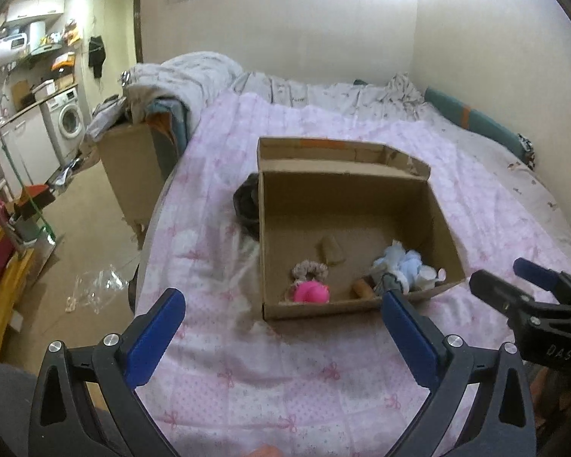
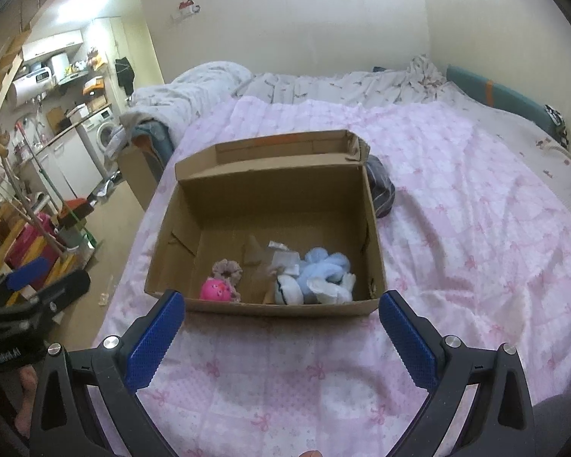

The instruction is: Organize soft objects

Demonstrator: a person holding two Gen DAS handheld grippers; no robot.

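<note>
An open cardboard box sits on the pink bedspread. Inside lie a pink soft toy, a beige scrunchie, and a pale blue and white bundle of soft things. A dark cloth lies on the bed outside the box, against its side. My left gripper is open and empty, just short of the box's near wall. My right gripper is open and empty, also before the near wall; it shows at the right of the left wrist view.
The bed carries a crumpled grey duvet at its far end. A large cardboard box stands on the floor to the left. A washing machine, shelves and a clothes rack stand further left.
</note>
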